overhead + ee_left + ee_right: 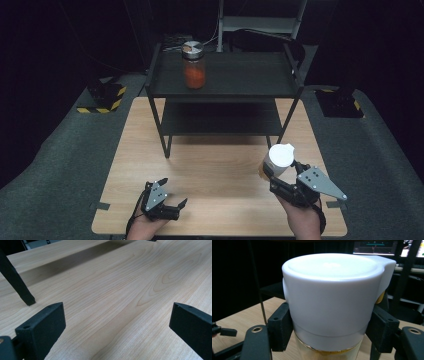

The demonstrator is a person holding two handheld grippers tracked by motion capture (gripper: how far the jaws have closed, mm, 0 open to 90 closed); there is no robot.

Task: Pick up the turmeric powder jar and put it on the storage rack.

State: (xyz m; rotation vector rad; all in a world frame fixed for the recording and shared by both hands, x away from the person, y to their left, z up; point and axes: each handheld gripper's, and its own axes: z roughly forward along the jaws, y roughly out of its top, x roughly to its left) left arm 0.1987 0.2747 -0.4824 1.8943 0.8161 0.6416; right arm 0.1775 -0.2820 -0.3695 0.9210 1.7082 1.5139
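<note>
Right gripper has its jaws clamped on the white-lidded jar, held at the right of the pale wooden surface. Left gripper sits low near the front edge, jaws spread wide with nothing between them. Behind, a black shelf rack carries an orange-filled jar; grey carpet and a dark room surround it all.

Matt wooden table, smooth white, probably plastic lid
</note>
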